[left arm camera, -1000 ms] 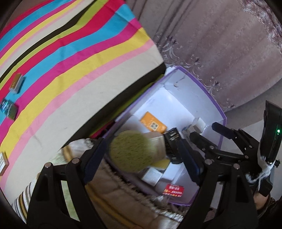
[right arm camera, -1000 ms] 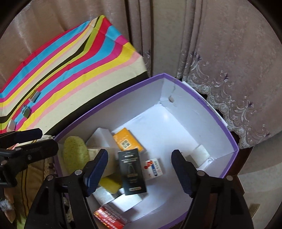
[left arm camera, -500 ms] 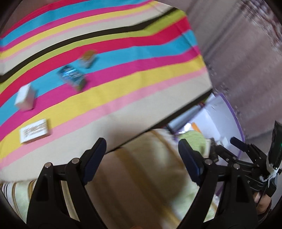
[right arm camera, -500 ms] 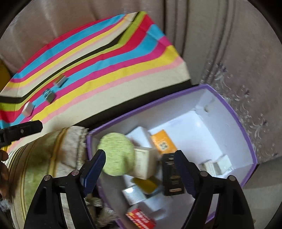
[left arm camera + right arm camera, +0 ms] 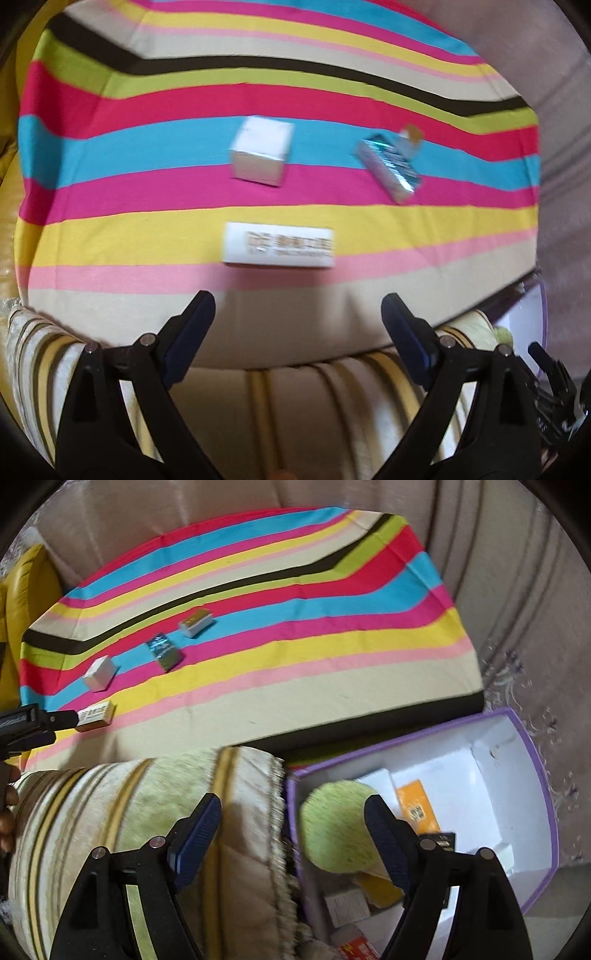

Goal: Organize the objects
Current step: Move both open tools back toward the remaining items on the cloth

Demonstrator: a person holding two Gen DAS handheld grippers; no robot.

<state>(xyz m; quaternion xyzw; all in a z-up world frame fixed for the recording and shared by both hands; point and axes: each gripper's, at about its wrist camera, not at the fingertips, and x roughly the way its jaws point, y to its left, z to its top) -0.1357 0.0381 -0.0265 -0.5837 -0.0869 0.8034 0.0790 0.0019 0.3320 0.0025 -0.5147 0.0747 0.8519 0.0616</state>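
The left gripper (image 5: 298, 314), jaws just widening and empty, is hanging over the striped cloth's (image 5: 147, 236) near edge before the flat white printed box (image 5: 279, 246); the right gripper (image 5: 291, 821) is gaping empty astride the purple-rimmed white cardboard box's (image 5: 532, 771) rim.

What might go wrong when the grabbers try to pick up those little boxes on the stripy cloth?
1. The flat white printed box lies low on the soft striped cloth, so the open left gripper may pinch fabric along with it.
2. The shiny teal box touches or nearly touches the small gold-topped box; grabbing one may knock the other.
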